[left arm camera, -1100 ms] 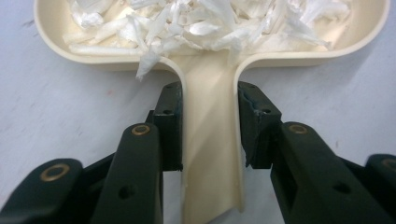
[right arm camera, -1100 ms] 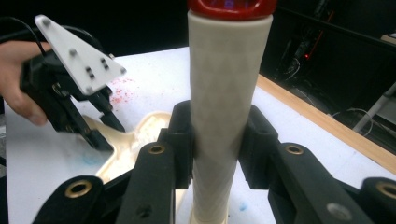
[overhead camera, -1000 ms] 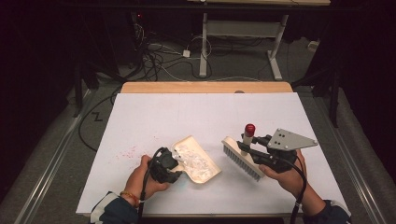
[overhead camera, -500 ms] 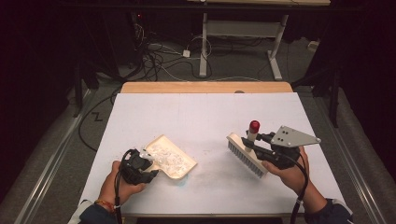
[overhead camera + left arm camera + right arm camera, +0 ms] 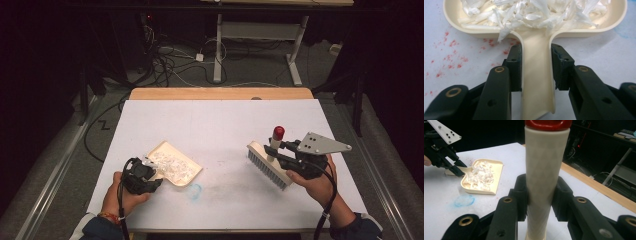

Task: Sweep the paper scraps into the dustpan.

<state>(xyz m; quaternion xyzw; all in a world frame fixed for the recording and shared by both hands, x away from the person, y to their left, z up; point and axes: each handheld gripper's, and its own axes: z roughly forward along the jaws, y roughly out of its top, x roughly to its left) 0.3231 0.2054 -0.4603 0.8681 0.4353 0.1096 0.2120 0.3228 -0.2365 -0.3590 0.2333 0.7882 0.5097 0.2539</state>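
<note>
We have the dustpan (image 5: 175, 167) in our left gripper (image 5: 536, 67), jaws closed snug on either side of its flat cream handle, so the pan can be carried level without spilling. It sits low over the near left part of the white table (image 5: 220, 125), full of white paper shreds (image 5: 531, 12) heaped toward the back wall of the pan. Holding by the handle keeps the load forward of the jaws and clear of them. Our right gripper (image 5: 539, 195) is clamped around the round handle of the brush (image 5: 269, 164), red cap (image 5: 278, 132) up and bristles angled down toward the table, well apart from the pan on the near right side. That grip lets the bristle row sweep sideways. Red specks (image 5: 449, 57) dot the table just beside the pan, and a faint blue ring-shaped smudge (image 5: 194, 190) lies near its front lip. We judge the sweeping largely done, with the shreds gathered; the likely next need is a steady, level carry, since a tilt would shed the loose pile.
</note>
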